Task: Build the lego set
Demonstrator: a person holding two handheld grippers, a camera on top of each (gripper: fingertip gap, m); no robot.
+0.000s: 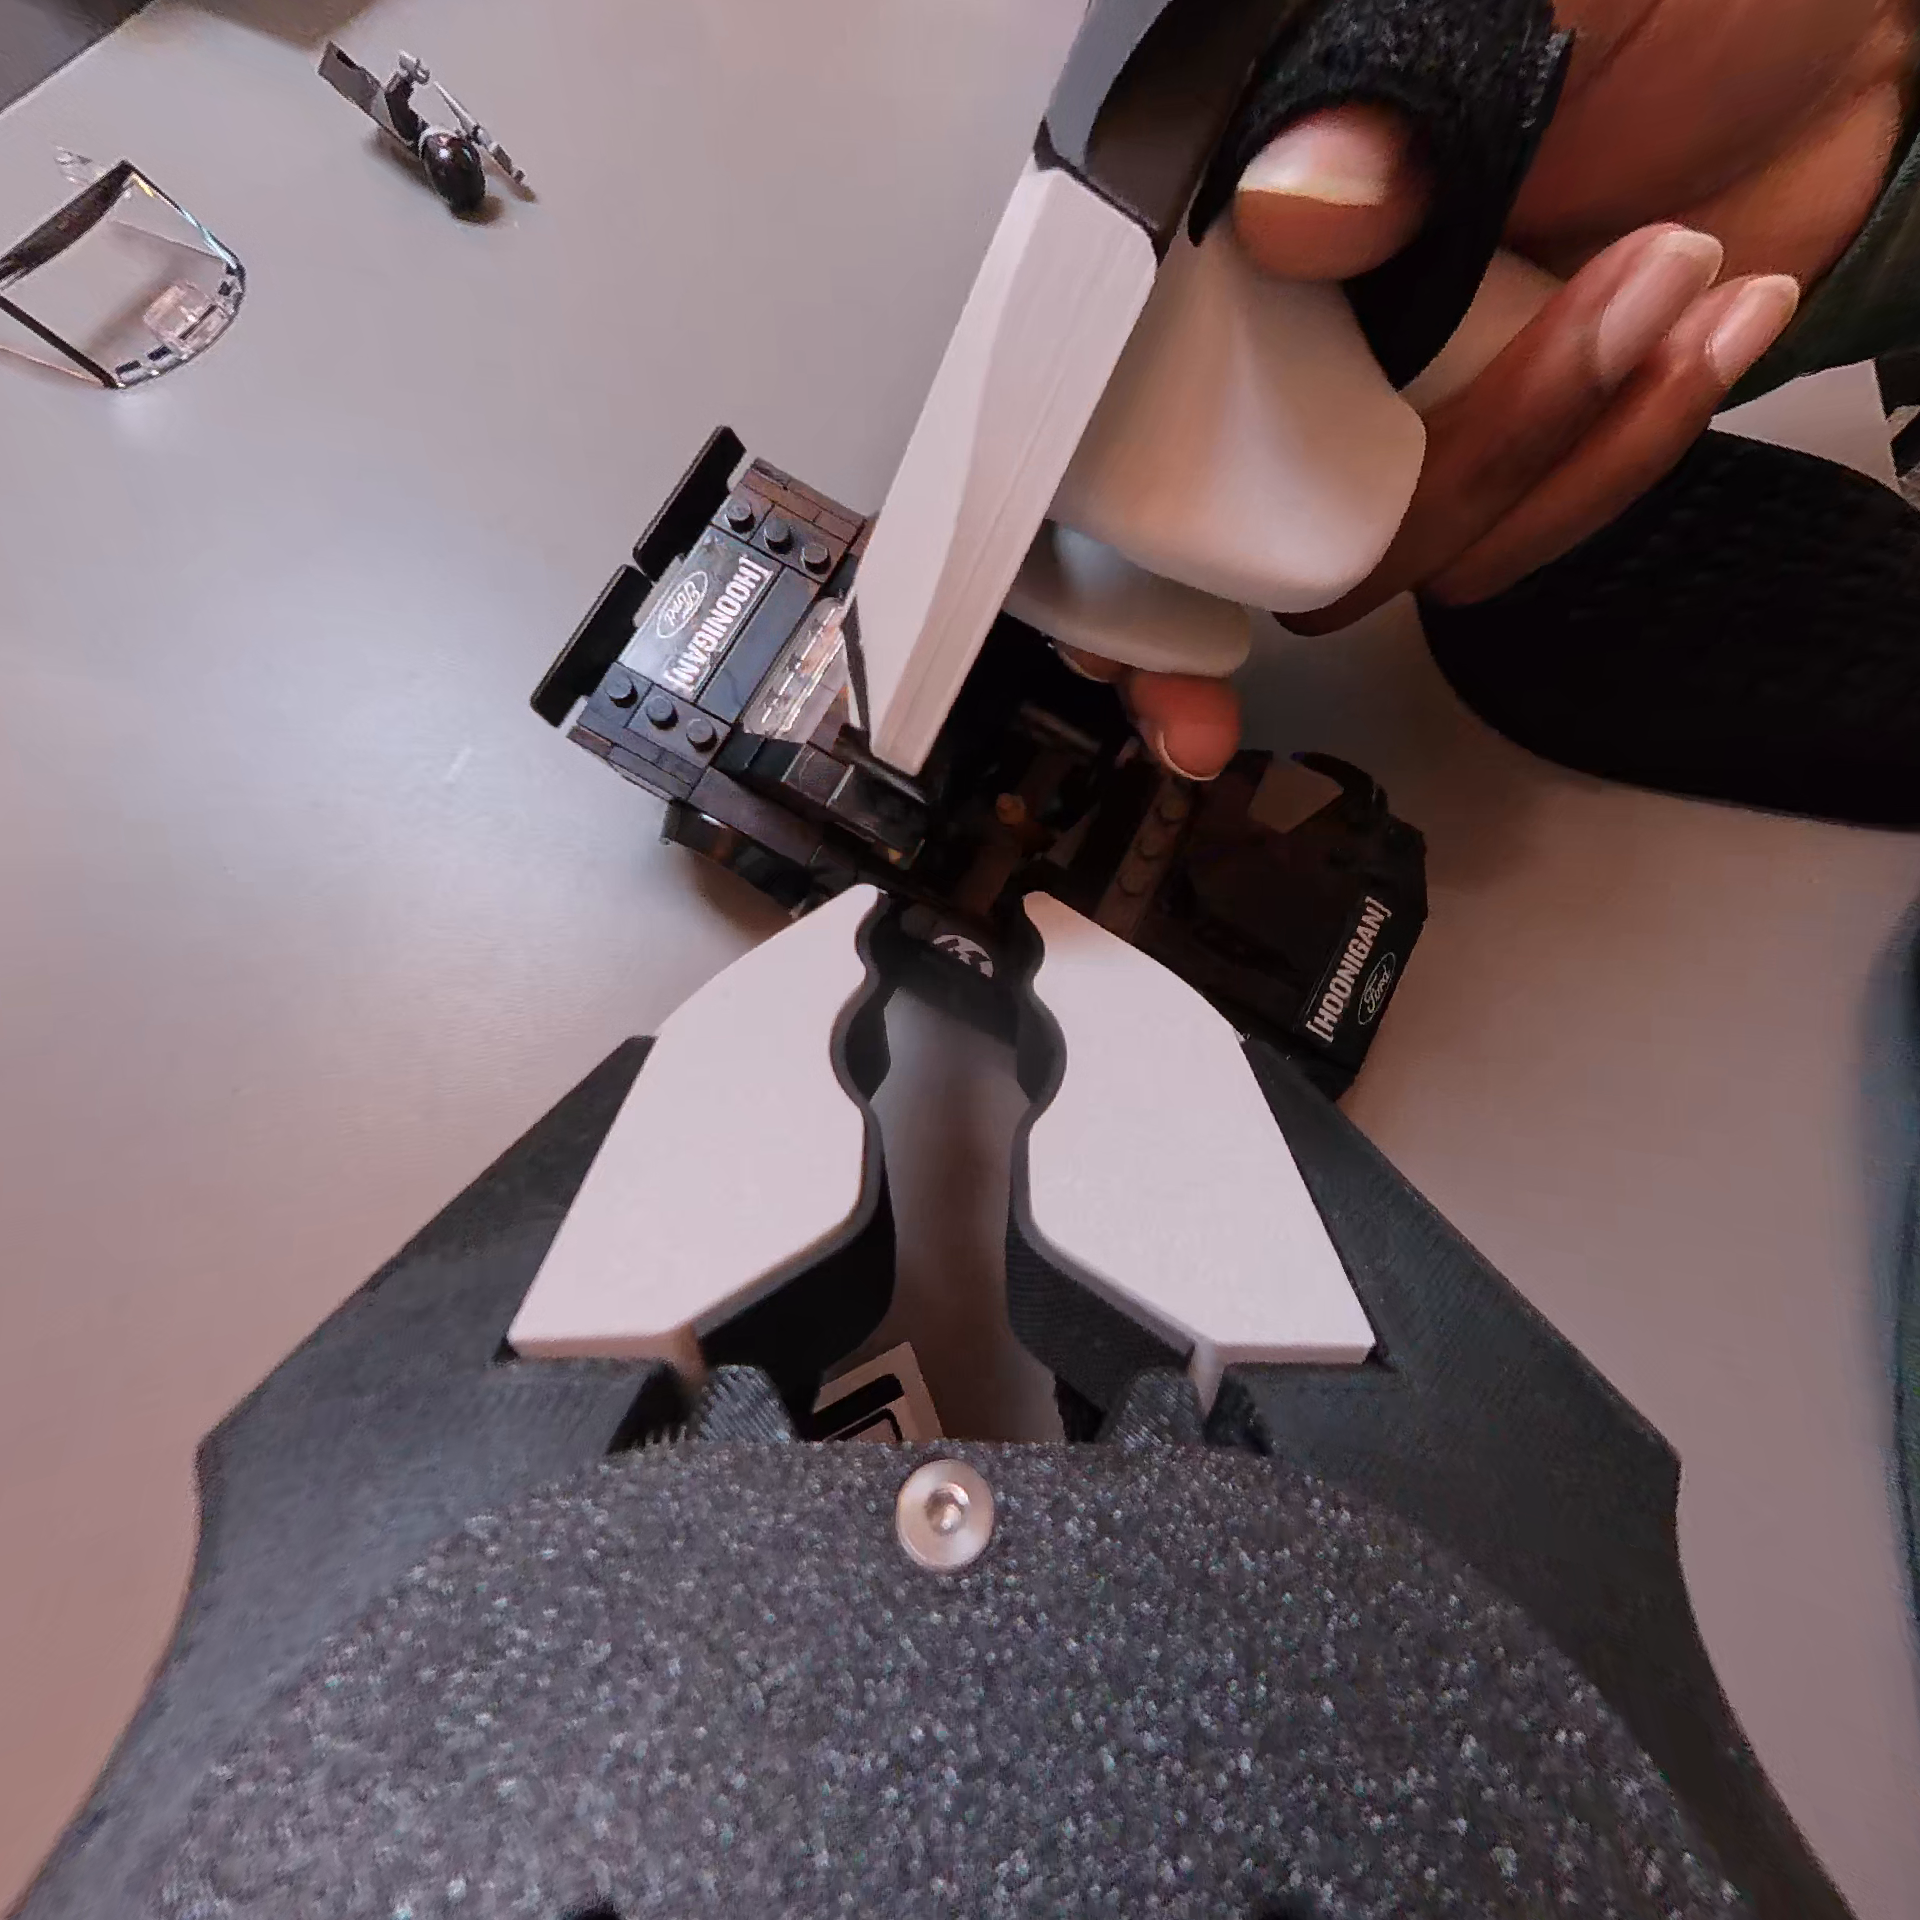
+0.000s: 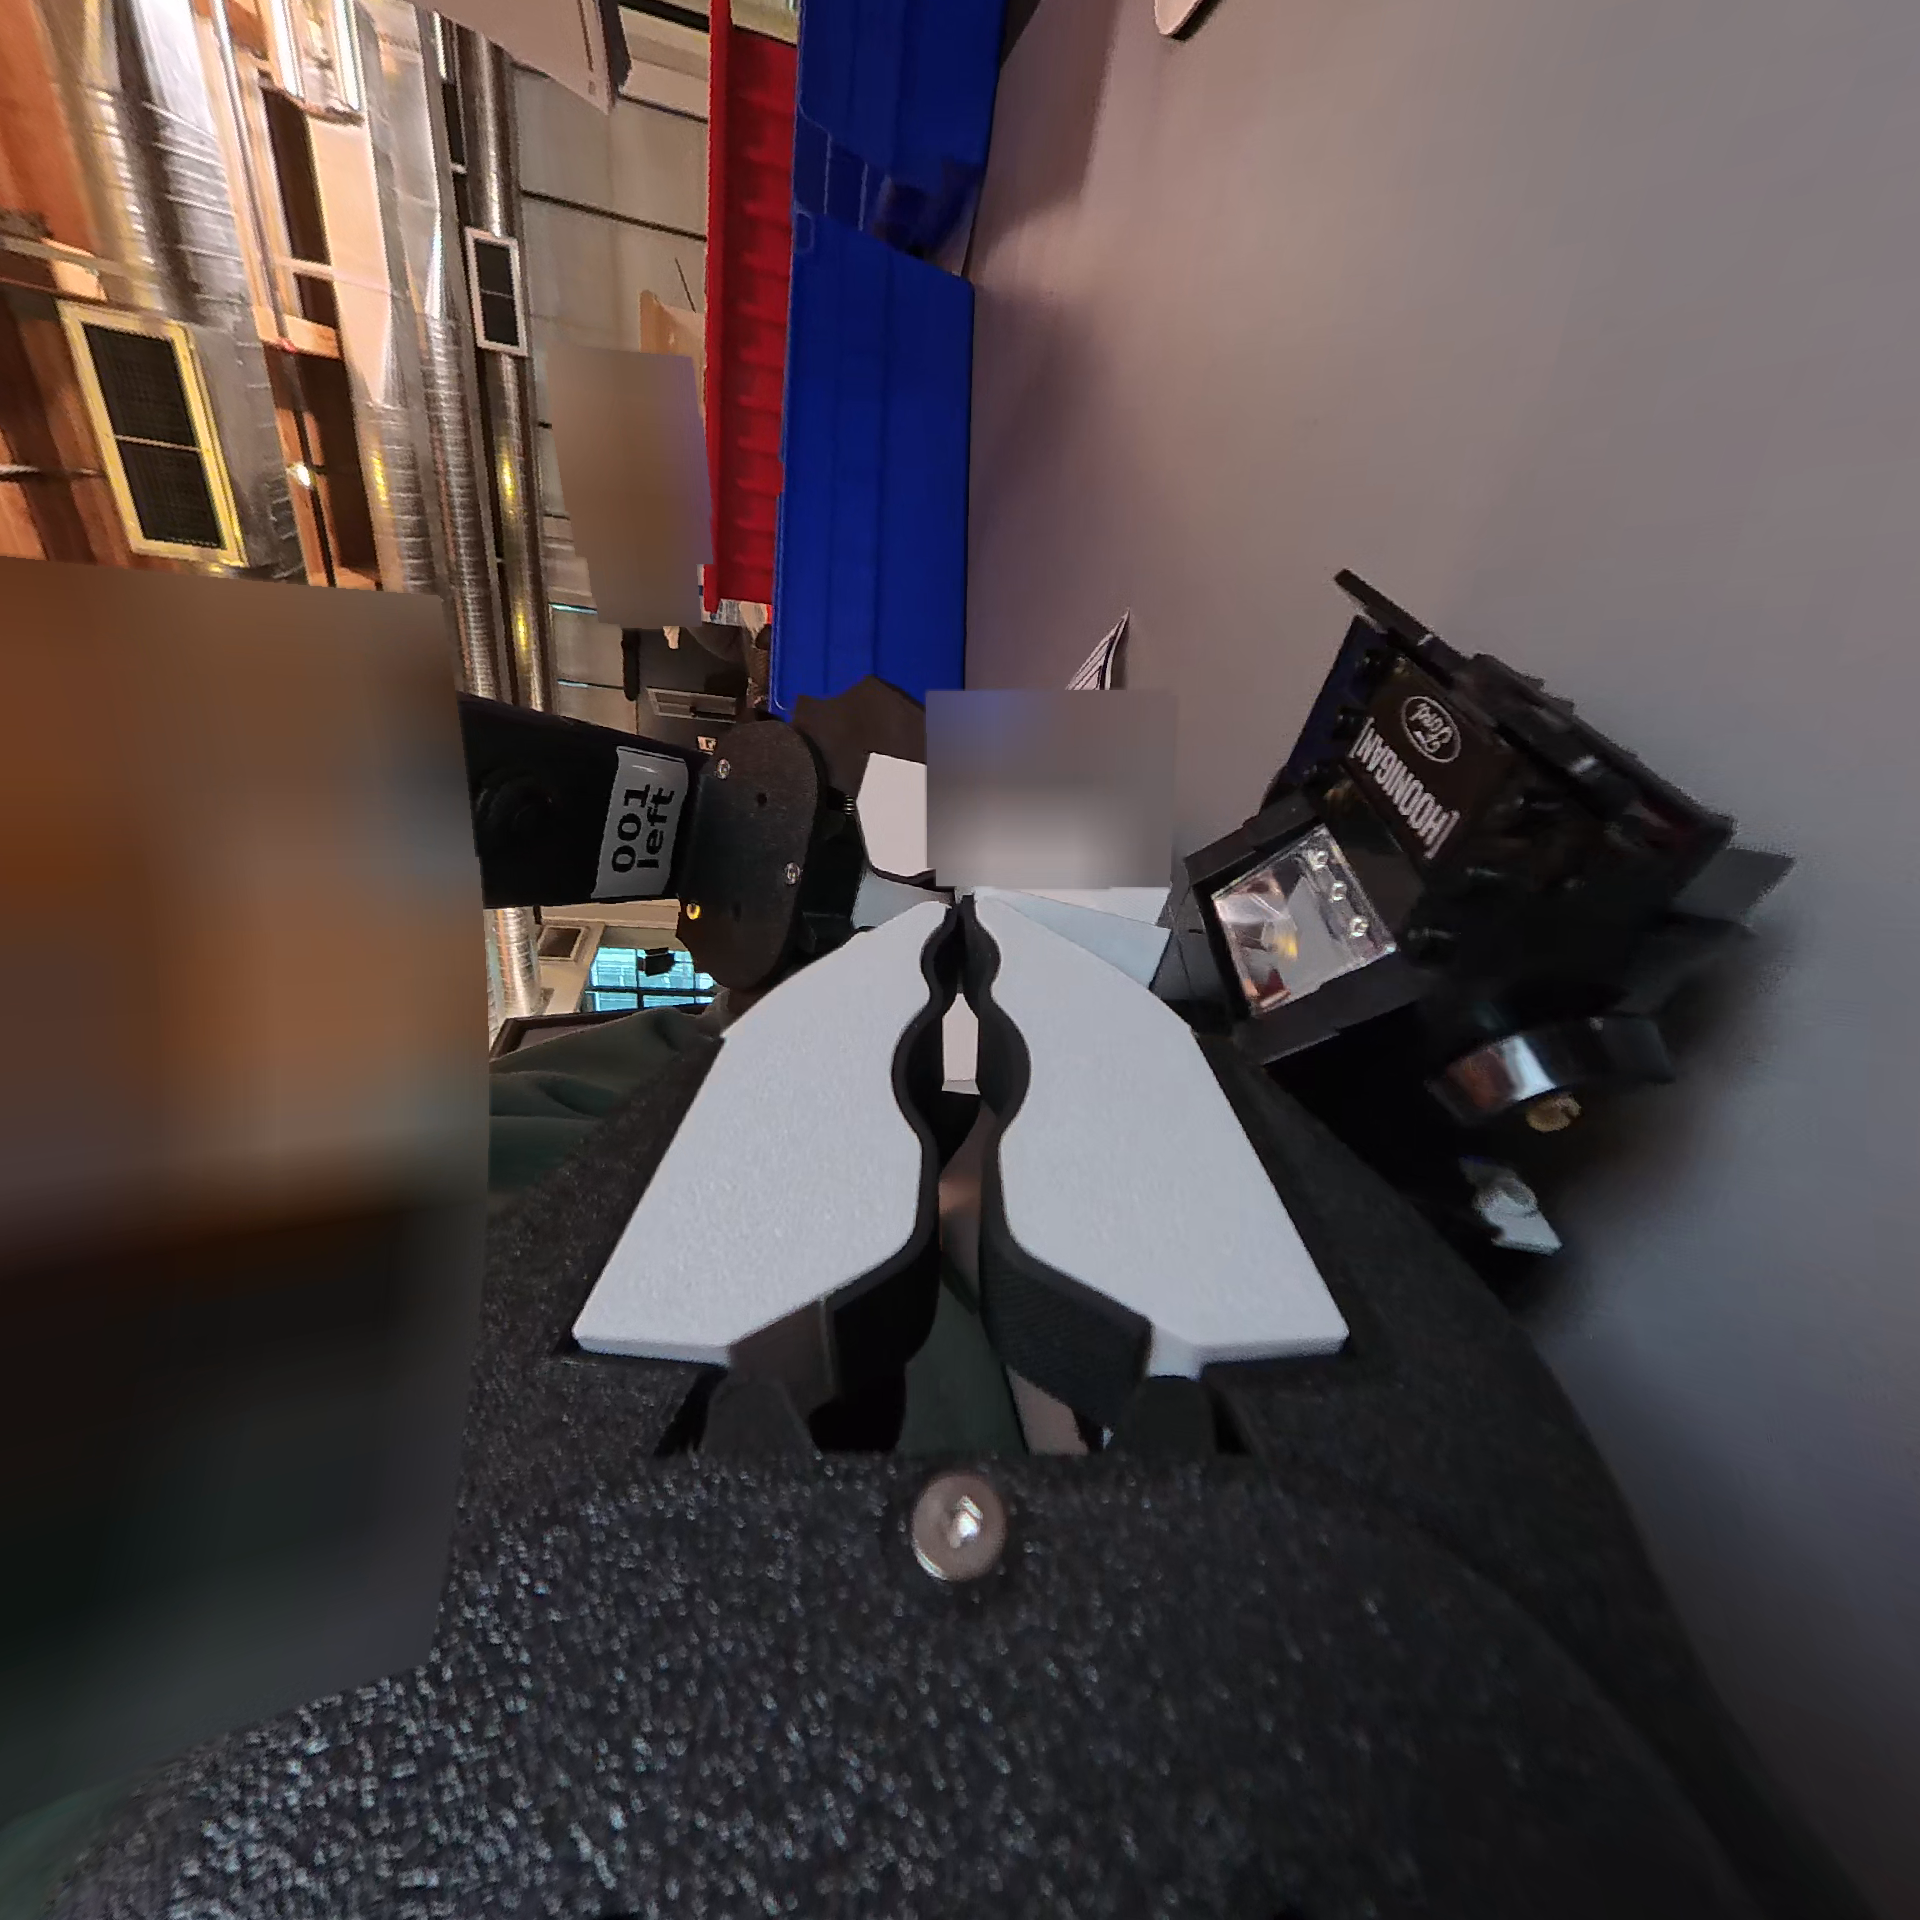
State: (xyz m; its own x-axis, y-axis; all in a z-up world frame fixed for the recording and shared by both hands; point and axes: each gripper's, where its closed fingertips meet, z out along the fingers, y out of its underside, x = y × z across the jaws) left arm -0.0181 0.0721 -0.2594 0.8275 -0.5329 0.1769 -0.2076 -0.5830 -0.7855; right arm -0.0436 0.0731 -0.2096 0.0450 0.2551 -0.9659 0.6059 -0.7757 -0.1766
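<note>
Left tool (image 1: 948, 935) is clenched on a small black piece at the near edge of the black lego car (image 1: 790, 665), which rests on the grey desk (image 1: 312, 831). Right tool (image 2: 961, 914), its fingers pressed together with nothing seen between them, is lowered onto the car's middle. Beyond the car, a clear windscreen piece (image 1: 125, 281) and a small dark assembly (image 1: 436, 125) are seen well apart. Studded black plates, printed panels and a clear light brick (image 2: 1294, 930) are shown on the car.

Grey table (image 1: 312, 727); blue bins (image 2: 873, 416), silver ducts (image 2: 457, 416) behind.
</note>
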